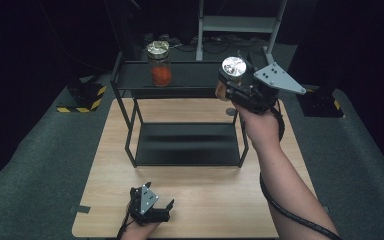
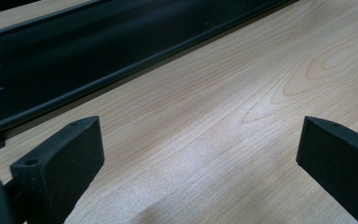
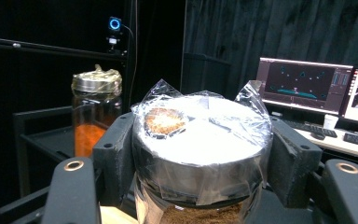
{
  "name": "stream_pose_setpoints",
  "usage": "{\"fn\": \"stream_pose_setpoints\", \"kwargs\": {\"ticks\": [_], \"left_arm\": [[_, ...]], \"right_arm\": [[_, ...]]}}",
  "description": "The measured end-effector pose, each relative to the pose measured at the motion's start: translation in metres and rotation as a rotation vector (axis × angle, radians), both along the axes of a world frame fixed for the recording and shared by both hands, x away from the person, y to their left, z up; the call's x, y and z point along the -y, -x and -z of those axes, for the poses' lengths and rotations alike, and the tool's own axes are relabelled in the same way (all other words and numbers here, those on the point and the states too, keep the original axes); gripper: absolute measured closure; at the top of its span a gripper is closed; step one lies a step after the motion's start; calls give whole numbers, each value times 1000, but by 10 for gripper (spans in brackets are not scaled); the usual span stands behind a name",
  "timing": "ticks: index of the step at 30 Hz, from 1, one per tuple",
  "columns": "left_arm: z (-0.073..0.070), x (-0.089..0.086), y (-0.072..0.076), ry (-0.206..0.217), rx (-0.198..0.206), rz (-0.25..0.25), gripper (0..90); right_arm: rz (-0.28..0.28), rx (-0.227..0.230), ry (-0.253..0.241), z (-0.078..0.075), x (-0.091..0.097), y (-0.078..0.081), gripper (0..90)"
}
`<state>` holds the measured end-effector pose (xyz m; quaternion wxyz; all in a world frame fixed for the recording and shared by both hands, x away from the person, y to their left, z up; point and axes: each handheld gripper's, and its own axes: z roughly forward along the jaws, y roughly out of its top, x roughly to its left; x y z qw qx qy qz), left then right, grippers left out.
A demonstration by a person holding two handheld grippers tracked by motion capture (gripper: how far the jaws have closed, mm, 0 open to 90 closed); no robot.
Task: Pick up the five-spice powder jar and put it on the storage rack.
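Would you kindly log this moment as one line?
right tool: shut on brown jar, raised beside rack | left tool: open, over table | orange jar: top shelf

Wooden table [image 1: 200, 200] bears a black rack [image 1: 185, 145] (orange-filled jar [image 1: 159, 64] atop).

floor: grey carpet [image 1: 40, 150] | walls: black curtains [image 3: 279, 28] | furniture: light wooden desk [image 1: 205, 200], second desk with lit computer monitors [image 3: 303, 84] | light: dim, desk lit from above

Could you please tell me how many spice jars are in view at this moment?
2. One jar with orange contents stands on the top shelf of the black rack, towards its left. The second jar is clamped in the right gripper, held up beside the rack's right end.
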<state>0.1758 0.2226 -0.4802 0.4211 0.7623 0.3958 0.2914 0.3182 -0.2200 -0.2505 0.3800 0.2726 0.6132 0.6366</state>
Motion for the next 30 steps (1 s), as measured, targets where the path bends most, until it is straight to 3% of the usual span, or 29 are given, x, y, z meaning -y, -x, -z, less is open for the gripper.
{"fn": "stream_pose_setpoints", "kwargs": {"ticks": [30], "left_arm": [[1, -4, 1, 22, 0, -1, 10]], "right_arm": [[53, -49, -26, -12, -24, -51, 340]]}}
